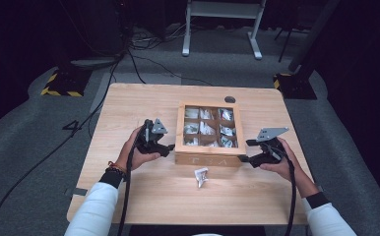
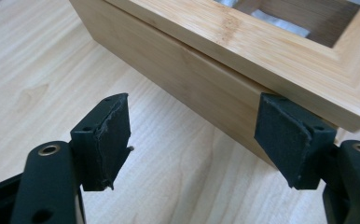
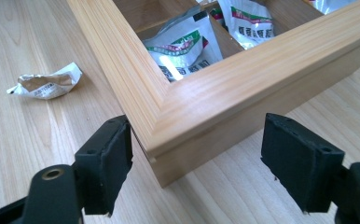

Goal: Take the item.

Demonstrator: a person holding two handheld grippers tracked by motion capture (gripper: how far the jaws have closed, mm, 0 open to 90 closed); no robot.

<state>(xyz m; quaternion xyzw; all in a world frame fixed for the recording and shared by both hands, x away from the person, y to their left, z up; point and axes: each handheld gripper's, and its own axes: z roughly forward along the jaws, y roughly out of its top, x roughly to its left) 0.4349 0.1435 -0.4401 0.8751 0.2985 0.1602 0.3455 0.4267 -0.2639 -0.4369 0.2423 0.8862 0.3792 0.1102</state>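
Observation:
A square wooden box point(image 1: 207, 159) with several compartments of small packets point(image 1: 205, 129) sits at the table's middle. My left gripper point(image 1: 167, 147) is at its front left corner, jaws open. In the left gripper view the box wall point(image 2: 206, 79) runs just ahead of the gripper point(image 2: 194, 142), and the right pad point(image 2: 285, 140) is against the wall's near end. My right gripper point(image 1: 246, 150) stands open at the front right corner. In the right gripper view that corner of the box point(image 3: 225, 93) pokes in between the jaws of the gripper point(image 3: 197, 163); the left pad point(image 3: 108, 163) is close beside it and the right pad stands apart.
A crumpled, torn packet point(image 1: 201, 176) lies on the wooden table point(image 1: 129, 108) in front of the box, also in the right gripper view point(image 3: 45, 83). A dark round hole point(image 1: 230, 99) is near the table's far edge. Cables and a white frame point(image 1: 222, 19) lie on the floor beyond.

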